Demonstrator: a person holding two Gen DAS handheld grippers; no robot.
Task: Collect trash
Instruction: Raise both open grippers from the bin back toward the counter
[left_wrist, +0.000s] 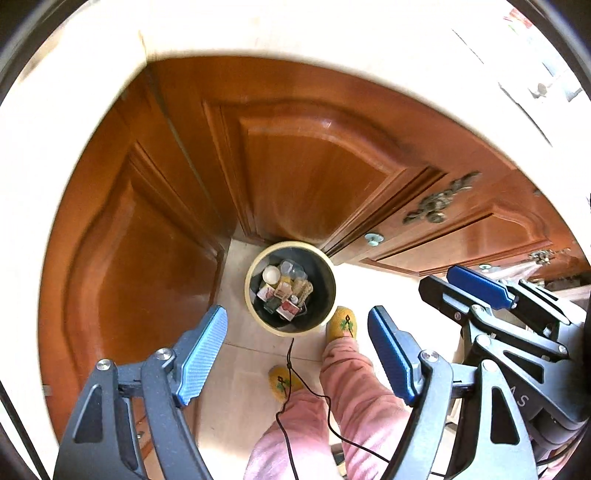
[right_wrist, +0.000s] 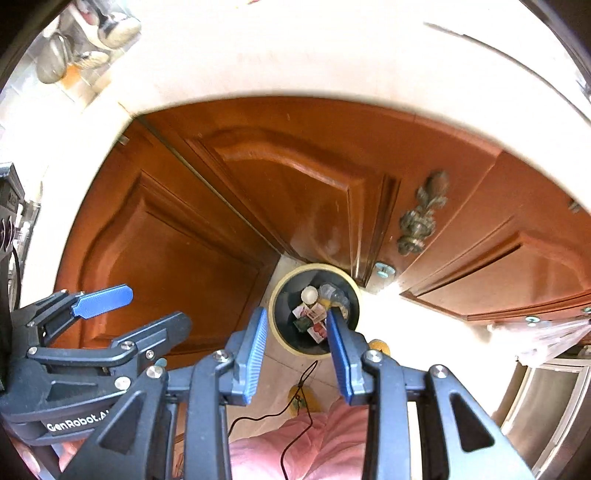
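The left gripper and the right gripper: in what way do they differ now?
The left gripper has its jaws spread wide; the right gripper holds its jaws closer together. Both have blue pads, both are empty, and both point down above the trash bin on the floor.

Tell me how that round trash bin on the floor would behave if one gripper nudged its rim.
The trash bin looks like thin plastic, part-filled with small packets, so probably light and easy to slide on the smooth tile floor. It seems taller than wide, so a high push might tip it.
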